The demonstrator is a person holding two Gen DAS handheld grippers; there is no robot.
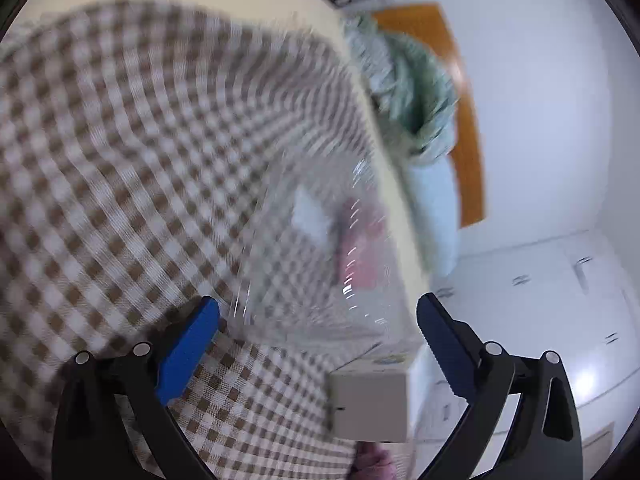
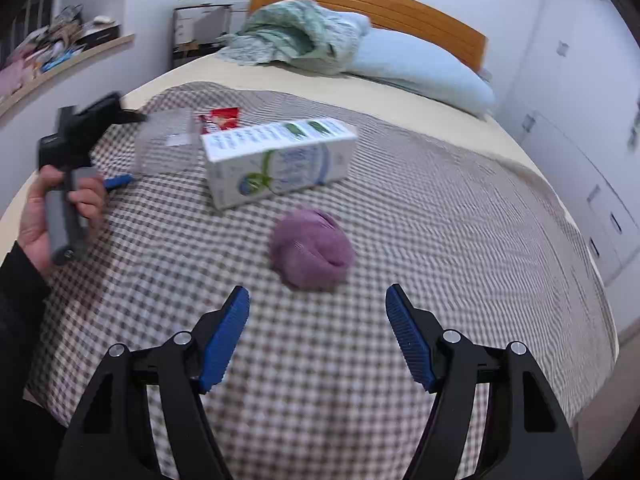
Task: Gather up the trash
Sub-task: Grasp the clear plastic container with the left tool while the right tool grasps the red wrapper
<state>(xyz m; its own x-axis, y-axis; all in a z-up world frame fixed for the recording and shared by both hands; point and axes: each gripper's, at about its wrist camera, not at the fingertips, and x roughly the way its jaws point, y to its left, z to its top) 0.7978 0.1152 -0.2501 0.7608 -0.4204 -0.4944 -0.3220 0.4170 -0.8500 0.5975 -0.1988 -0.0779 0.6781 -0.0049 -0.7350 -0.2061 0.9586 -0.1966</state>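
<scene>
On the checked bedspread (image 2: 400, 208), both hands are lining up on trash, nothing picked up yet.
Left gripper (image 1: 318, 320) has its jaws wide apart around the clear plastic container (image 1: 320, 240), pads not touching; next it needs to squeeze gently, that thing looks flimsy. Right gripper (image 2: 317, 312), jaws apart and empty, has the purple wad (image 2: 312, 252) at 12 o'clock, carton (image 2: 276, 160) beyond, red wrapper (image 2: 220, 118) at 11.

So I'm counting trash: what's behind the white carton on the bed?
Behind the white carton a red wrapper pokes out, beside a clear plastic container. The carton hides the wrapper's lower part.
</scene>
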